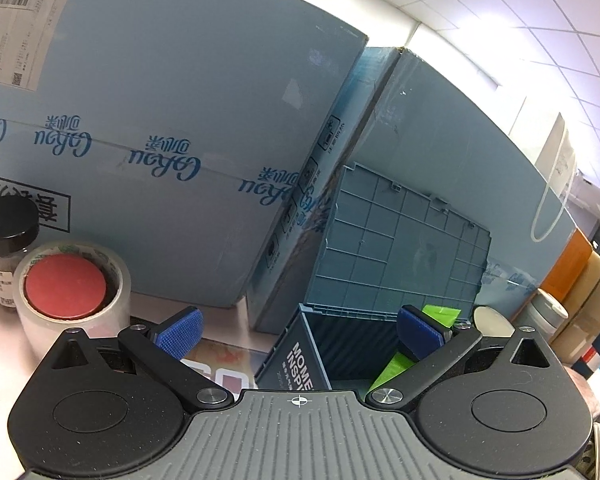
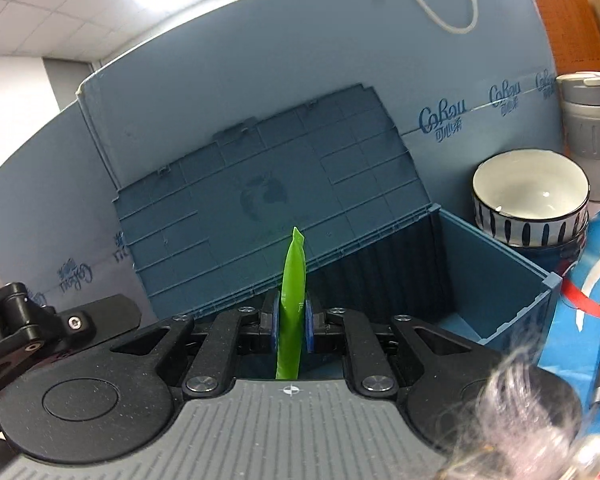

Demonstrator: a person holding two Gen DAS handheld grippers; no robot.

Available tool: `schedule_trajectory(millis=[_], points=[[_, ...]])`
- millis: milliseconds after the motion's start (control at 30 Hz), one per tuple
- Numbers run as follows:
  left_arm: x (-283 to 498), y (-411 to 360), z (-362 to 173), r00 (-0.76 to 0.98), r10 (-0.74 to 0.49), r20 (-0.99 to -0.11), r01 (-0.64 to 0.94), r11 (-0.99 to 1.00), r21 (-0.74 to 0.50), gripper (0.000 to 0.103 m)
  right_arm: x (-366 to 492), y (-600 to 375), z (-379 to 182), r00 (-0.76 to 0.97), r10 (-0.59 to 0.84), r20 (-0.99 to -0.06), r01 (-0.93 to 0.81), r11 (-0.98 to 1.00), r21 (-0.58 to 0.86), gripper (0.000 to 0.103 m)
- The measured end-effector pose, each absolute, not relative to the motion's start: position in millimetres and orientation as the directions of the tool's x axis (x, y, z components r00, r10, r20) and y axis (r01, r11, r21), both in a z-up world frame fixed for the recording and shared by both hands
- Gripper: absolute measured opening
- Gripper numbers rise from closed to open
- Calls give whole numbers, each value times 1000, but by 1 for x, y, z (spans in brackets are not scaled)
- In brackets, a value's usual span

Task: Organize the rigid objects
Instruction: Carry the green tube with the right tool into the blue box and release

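In the right wrist view, the right gripper [image 2: 293, 320] sat at lower centre, its blue fingers [image 2: 310, 326] clamped on a thin green packet [image 2: 293, 296] standing edge-on above the open blue storage box [image 2: 496, 280]. The box lid [image 2: 268, 200] leaned back against a blue carton [image 2: 260, 60]. A white bowl [image 2: 531, 200] stood at right. In the left wrist view, the left gripper [image 1: 298, 332] had its fingers [image 1: 180, 332] spread wide, holding nothing; a tape roll [image 1: 72, 288] ringed what looked like a red-lidded jar [image 1: 65, 291] at lower left on the worktop [image 1: 228, 344]
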State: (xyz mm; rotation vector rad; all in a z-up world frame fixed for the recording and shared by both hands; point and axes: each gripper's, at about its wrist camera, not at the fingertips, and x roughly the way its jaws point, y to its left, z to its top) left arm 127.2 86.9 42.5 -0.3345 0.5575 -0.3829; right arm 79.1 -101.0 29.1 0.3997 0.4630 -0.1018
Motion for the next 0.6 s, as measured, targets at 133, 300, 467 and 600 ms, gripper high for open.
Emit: schedule_trajectory(millis=[133,300,467,600], points=[[127,86,42,781,-438,-445,261,877,-404,103,84,-99,32,858,2,-513,166,945,281,16],[127,84,42,777,-442,-448,266,876,-402,103,87,-103,36,820,10,-572,159,956,246,18],[126,84,43,771,-458,-443,279,868,-411,103,86,-106,38,806,-16,-592,162,967,194,27],[125,83,44,770,-462,-439,286,866,-410,103,80,-107,41,809,-30,-587,162,972,173,40]])
